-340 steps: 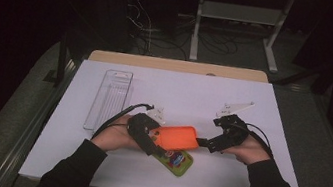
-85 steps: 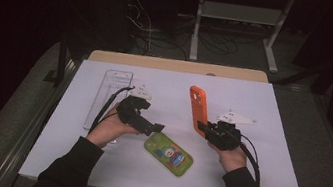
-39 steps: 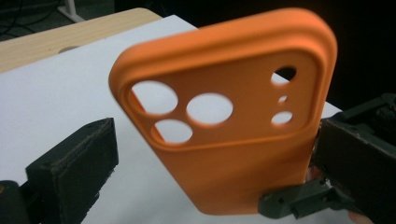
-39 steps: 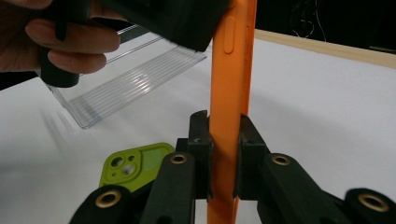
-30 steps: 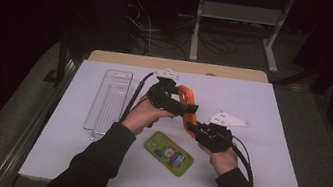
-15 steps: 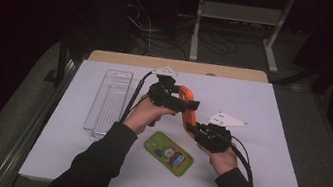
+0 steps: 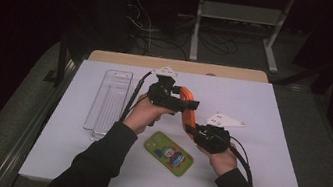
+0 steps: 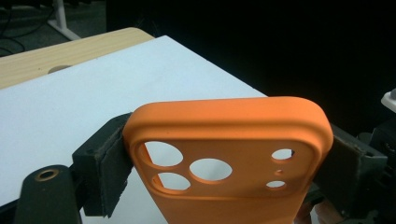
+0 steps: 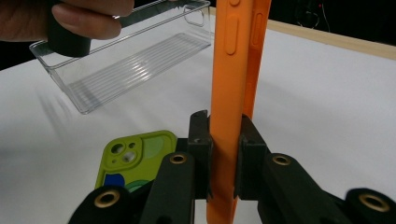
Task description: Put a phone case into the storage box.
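Observation:
An orange phone case (image 7: 186, 108) stands on end above the white table, held between both grippers. My left gripper (image 7: 184, 103) reaches in from the left; its jaws have just been closing and now press the sides of the case's camera end (image 8: 229, 140), one pad (image 8: 105, 168) on each edge. My right gripper (image 7: 193, 127) is shut on the case's lower end (image 9: 233, 70), its pads flat against the front and back. A green phone case (image 7: 168, 153) with a cartoon print lies flat on the table below the hands, and shows again (image 9: 135, 158) beside the right jaws.
A clear plastic tray (image 7: 109, 99) lies lengthwise at the left of the white table top (image 7: 277, 116); it also shows behind the orange case (image 9: 126, 56). A wooden strip (image 7: 179, 66) runs along the far edge. Cables trail from both grippers.
The left gripper's jaws have closed onto the upper end of the orange case. Both hands have kept their places, and the right gripper's hold is unchanged.

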`<state>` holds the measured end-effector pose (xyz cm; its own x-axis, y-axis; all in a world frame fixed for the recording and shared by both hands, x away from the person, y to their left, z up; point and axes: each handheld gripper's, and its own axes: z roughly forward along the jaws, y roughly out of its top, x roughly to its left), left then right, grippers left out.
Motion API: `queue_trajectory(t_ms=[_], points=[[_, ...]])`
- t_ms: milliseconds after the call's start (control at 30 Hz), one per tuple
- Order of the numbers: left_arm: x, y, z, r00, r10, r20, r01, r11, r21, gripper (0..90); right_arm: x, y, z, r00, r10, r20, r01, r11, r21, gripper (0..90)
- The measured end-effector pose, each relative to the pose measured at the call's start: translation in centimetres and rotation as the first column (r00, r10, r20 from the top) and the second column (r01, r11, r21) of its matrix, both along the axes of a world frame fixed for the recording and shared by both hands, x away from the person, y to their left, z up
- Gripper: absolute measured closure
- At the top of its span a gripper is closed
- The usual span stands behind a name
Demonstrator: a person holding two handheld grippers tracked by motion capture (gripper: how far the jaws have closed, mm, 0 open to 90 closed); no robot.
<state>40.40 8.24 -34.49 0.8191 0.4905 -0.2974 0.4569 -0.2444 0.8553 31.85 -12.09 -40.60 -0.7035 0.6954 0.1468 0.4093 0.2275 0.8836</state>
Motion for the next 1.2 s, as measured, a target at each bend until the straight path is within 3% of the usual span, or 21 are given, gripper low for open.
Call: queue_trajectory(t_ms=[300,433,567,733,833,1033,1067,1200], points=[[0.1,0.5,0.4,0.9994,0.017,0.030,-0.017,0.9995,0.027,15.4,-0.1,-0.8,-0.1,0.9996,0.013,-0.026,-0.015,0.998,-0.068,56.6],[0.5,1.2,0.7,0.9989,0.022,0.040,-0.024,0.9988,0.043,15.4,-0.3,-1.7,-0.4,0.9974,0.019,-0.070,-0.025,0.996,-0.089,45.6],[0.7,1.9,1.5,0.9979,0.033,0.056,-0.038,0.9961,0.080,15.3,-0.7,-2.1,-0.9,0.9953,0.013,-0.096,-0.028,0.988,-0.153,35.3],[1.0,3.0,2.7,0.9959,0.040,0.081,-0.049,0.9926,0.111,15.3,-1.3,-3.5,-1.6,0.9915,0.001,-0.130,-0.021,0.987,-0.159,25.5],[1.1,3.7,3.3,0.9944,0.055,0.090,-0.064,0.9919,0.110,15.3,-1.7,-4.2,-2.2,0.9906,-0.016,-0.136,-0.009,0.983,-0.185,19.5],[1.8,5.9,4.5,0.9866,0.105,0.125,-0.122,0.9840,0.130,15.3,-2.4,-5.5,-2.7,0.9862,-0.048,-0.158,0.017,0.982,-0.191,12.6],[2.1,6.4,4.7,0.9847,0.113,0.133,-0.131,0.9822,0.135,15.3,-2.5,-5.8,-2.8,0.9884,-0.046,-0.145,0.017,0.980,-0.199,11.7],[2.8,8.3,5.5,0.9761,0.157,0.150,-0.179,0.9736,0.142,15.3,-2.6,-6.5,-3.0,0.9863,-0.059,-0.154,0.029,0.981,-0.193,0.0]])
